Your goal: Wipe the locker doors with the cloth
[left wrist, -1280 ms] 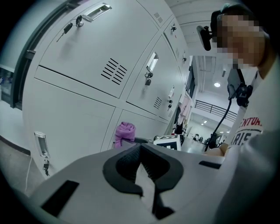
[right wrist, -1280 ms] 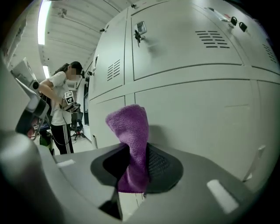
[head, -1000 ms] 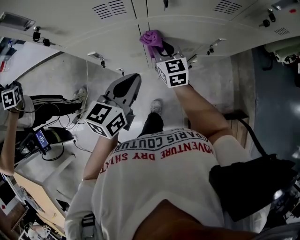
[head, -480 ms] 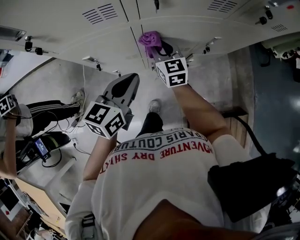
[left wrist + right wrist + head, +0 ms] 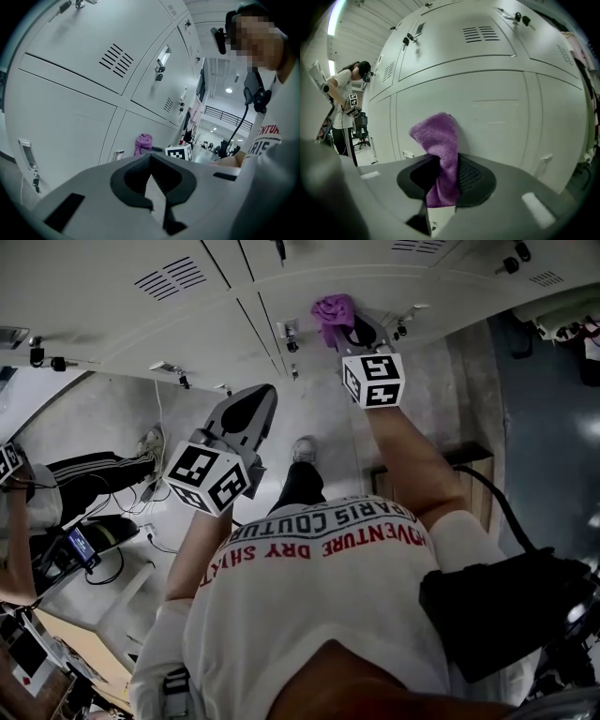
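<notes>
Change: since 1 second ago the right claw (image 5: 351, 334) and its cloth (image 5: 333, 312) have slid to the right, off the vertical seam between 2 doors and onto the door right of it.
Right claw: clenched on the purple cloth, which stands up from between the 2 jaws in the right gripper view.
Cloth: bunched terry fabric, its top pressed against the pale locker doors (image 5: 112, 296), low on the bank near a small latch (image 5: 290, 332).
Left claw: jaws closed together with nothing between them, held apart from the lockers, below and left of the right claw (image 5: 246, 414).
Background: another person (image 5: 26, 493) stands at the far left on the grey floor (image 5: 122, 399).
</notes>
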Demonstrator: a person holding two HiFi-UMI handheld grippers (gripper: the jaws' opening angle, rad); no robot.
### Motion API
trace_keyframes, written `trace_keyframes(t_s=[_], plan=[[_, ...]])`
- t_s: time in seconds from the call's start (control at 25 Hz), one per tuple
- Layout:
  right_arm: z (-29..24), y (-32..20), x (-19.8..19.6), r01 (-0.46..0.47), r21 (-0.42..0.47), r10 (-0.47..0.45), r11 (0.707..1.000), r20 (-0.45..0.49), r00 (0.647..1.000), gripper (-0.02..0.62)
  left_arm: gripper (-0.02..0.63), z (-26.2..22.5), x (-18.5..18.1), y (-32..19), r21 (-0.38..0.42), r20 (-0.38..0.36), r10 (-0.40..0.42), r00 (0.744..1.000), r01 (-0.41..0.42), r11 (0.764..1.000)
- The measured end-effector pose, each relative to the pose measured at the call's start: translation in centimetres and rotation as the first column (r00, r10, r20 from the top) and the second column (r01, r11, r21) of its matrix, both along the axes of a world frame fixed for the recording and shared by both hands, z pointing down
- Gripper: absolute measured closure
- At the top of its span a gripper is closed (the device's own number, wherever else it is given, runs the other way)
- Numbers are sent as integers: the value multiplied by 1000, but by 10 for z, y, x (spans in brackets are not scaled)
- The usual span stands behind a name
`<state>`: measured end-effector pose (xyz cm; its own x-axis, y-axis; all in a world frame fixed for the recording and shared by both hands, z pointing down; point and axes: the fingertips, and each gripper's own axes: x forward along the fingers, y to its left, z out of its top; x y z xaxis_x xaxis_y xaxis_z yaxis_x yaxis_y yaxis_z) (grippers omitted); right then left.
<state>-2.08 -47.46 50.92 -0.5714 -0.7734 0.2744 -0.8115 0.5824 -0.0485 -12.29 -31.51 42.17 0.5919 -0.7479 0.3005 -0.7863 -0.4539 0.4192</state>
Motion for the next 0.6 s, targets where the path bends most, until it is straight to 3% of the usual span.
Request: trace_keyframes(t_s=[0.4,0.6], plan=[[12,-33,112,-229,-28,229,973,-23,973,508,606,1,2,5,-14,10,16,1000,-15,1000],[16,-37,126,-250,-27,249,968,-37,968,508,606,1,0,10,-19,17,17,1000,-17,1000]])
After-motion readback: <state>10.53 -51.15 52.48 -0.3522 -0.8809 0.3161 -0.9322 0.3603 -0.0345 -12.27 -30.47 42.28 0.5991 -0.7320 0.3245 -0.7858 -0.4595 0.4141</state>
